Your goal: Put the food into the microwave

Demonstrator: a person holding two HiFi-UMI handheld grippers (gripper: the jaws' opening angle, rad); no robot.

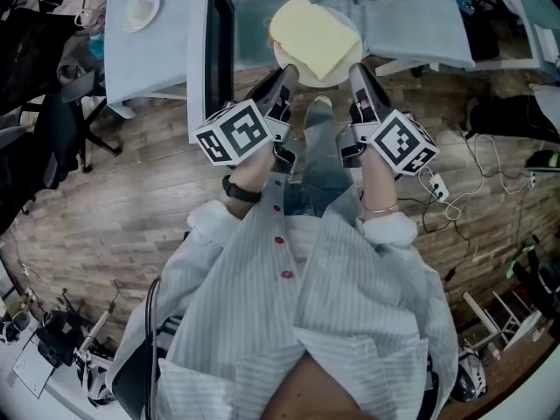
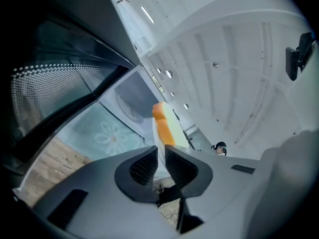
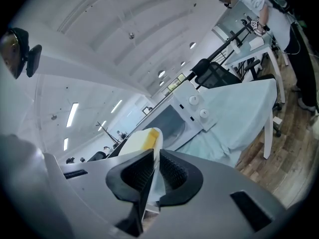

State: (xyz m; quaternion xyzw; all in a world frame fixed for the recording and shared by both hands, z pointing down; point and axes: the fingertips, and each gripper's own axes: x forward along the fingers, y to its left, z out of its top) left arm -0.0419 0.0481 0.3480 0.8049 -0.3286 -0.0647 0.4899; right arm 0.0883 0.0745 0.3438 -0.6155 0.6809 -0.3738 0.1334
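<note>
Pale yellow and spongy-looking, the food [image 1: 313,35] is a thick slab lying loose on a white plate [image 1: 320,81]. The plate hangs in the air just before the open mouth of the microwave [image 1: 259,26], whose door [image 1: 213,51] is swung out to the person's left. The left gripper [image 1: 285,75] has its jaws clamped on the plate's left rim and the right gripper [image 1: 357,73] has its jaws clamped on the right rim, so the plate is carried from both sides. I'd judge the load light, but the plate stiff, smooth and breakable, with only a thin edge under each pad. Nothing pins the slab, so a tilt could send it sliding. Opposite points of the rim look the right place to hold, with the plate kept level going in.
</note>
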